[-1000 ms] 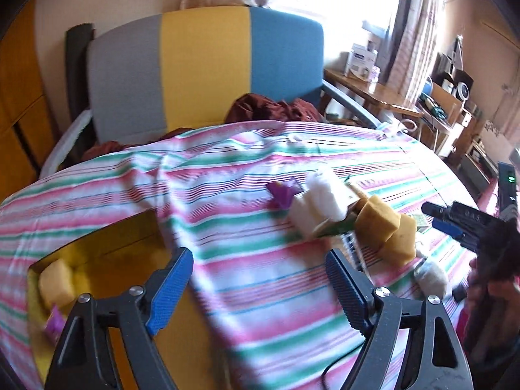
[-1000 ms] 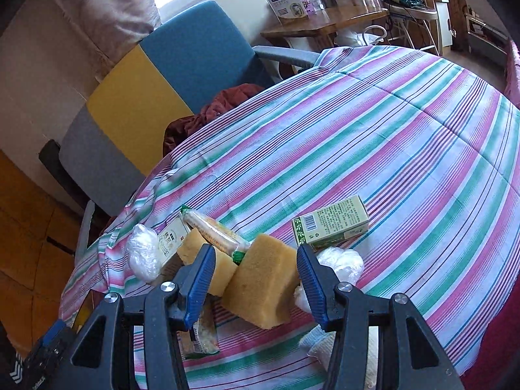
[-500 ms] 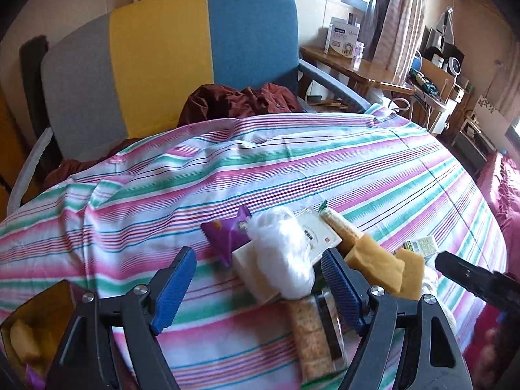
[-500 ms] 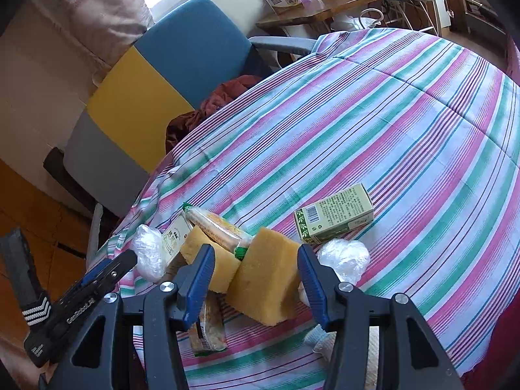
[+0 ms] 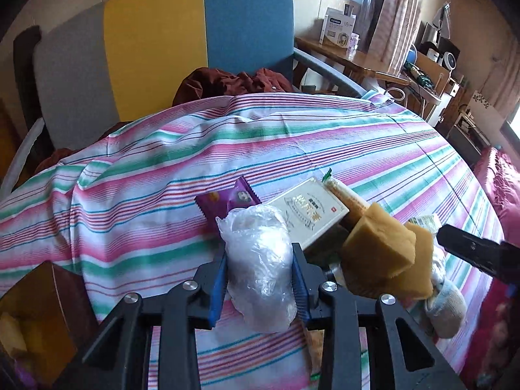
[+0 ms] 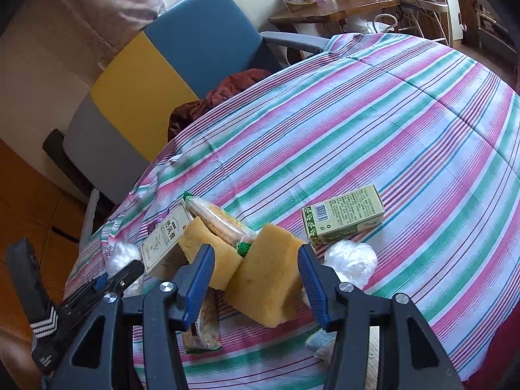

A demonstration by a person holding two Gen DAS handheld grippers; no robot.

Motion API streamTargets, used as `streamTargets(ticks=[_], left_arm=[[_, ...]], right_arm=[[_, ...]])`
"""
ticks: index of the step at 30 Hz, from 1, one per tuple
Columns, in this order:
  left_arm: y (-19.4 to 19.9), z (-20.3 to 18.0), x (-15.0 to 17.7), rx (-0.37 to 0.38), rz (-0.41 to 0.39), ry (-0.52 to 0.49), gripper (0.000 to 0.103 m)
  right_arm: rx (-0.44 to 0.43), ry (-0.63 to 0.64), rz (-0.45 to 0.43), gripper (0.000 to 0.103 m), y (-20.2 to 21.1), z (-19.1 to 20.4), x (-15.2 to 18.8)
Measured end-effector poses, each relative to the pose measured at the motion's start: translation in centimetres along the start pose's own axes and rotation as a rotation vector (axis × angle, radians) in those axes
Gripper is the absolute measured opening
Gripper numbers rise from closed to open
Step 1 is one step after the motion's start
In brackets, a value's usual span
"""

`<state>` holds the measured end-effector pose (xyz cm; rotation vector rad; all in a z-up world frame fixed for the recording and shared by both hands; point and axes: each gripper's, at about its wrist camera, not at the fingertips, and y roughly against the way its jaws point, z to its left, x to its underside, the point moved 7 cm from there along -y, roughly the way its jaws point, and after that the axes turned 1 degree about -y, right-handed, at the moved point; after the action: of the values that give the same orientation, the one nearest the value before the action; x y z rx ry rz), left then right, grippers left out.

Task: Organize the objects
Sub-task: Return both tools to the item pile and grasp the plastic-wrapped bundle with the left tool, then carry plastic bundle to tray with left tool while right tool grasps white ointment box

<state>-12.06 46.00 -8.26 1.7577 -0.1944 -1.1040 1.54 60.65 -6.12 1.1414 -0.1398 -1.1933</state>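
while the left wrist view looks across the striped cloth of the table, the left claw is clamped on a white plastic-wrapped bundle, its blue pads pressing both sides. just beyond the bundle lie a purple snack packet and a cream box with chinese writing too small to read here. a wrapped snack stick rests along the box, and a yellow sponge sits to the right, touching it. a yellow bin shows at the lower left edge. the tip of the right claw enters from the right.

from the right wrist view, the right claw stands apart, its pads on either side of a second yellow sponge, not clearly touching it. the first sponge leans beside it. a green box with a barcode lies on the cloth just beyond, its fine print unreadable, and another clear plastic bundle lies just beside it. the cream box shows bold chinese characters. a flat snack bar wrapper lies under the claw.
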Motion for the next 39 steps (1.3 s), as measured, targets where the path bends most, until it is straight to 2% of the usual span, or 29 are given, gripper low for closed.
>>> streamTargets(ticks=[8, 11, 14, 19, 23, 24, 25, 27, 29, 35, 39], left_arm=[[4.1, 1.7, 5.1, 0.032, 0.005, 0.058, 0.036], [5.6, 2.4, 6.6, 0.035, 0.003, 0.079, 0.036], [7.4, 2.9, 7.8, 0.033, -0.013, 0.08, 0.036], [10.2, 4.7, 9.3, 0.028, -0.041, 0.096, 0.036], [12.1, 7.3, 10.7, 0.018, -0.056, 0.147, 0.036], [12.5, 7.9, 11.1, 0.016, -0.058, 0.162, 0.036], [12.8, 8.5, 11.4, 0.015, -0.06, 0.174, 0.036], [13.4, 9.5, 12.1, 0.012, -0.066, 0.201, 0.036], [14.2, 10.6, 12.7, 0.012, -0.076, 0.23, 0.036], [15.8, 13.5, 14.0, 0.017, -0.104, 0.313, 0.036], [16.3, 15.3, 15.0, 0.023, -0.116, 0.356, 0.036]], right_arm=[[0.047, -0.059, -0.033, 0.054, 0.3, -1.9, -0.8], [0.035, -0.018, -0.049, 0.054, 0.6, -1.0, -0.9], [-0.018, 0.073, -0.042, 0.054, 0.6, 1.3, -0.3], [-0.152, 0.231, 0.065, 0.054, -0.6, 6.3, 2.6], [-0.198, 0.3, 0.182, 0.054, -2.1, 9.2, 5.6], [-0.196, 0.297, 0.201, 0.058, -2.6, 9.7, 5.9], [-0.189, 0.289, 0.214, 0.063, -3.1, 10.2, 6.0], [-0.18, 0.242, 0.228, 0.084, -4.2, 11.1, 5.5], [-0.168, 0.142, 0.233, 0.086, -5.6, 11.6, 4.5], [-0.013, -0.192, 0.209, 0.09, -9.9, 10.3, 1.7], [0.086, -0.285, 0.185, 0.09, -11.8, 9.7, 0.9]])
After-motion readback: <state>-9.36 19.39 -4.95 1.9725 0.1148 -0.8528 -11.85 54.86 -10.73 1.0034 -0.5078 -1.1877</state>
